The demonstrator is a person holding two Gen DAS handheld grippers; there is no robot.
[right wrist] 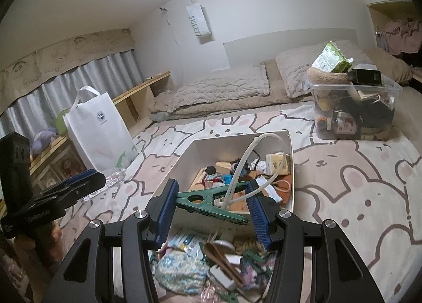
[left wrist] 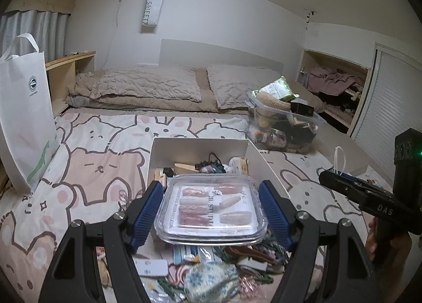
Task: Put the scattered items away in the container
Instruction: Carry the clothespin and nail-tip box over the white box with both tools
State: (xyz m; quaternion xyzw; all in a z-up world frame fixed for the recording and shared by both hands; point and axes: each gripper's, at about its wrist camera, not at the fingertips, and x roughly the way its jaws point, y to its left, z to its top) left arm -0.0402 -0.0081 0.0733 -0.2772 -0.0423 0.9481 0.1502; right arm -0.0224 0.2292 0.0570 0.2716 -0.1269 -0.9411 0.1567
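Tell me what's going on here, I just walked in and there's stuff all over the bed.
A person is tidying clutter into the white box with handheld tongs. The left tongs grip a clear case of press-on nails just short of the box. The right tongs hold a green clip and a white tube at its near edge. More clutter remains on the bedspread in front.

Left tool [left wrist: 211,208] clamped on a clear case [left wrist: 211,209], right tool [right wrist: 212,201] on a green clip [right wrist: 211,204].
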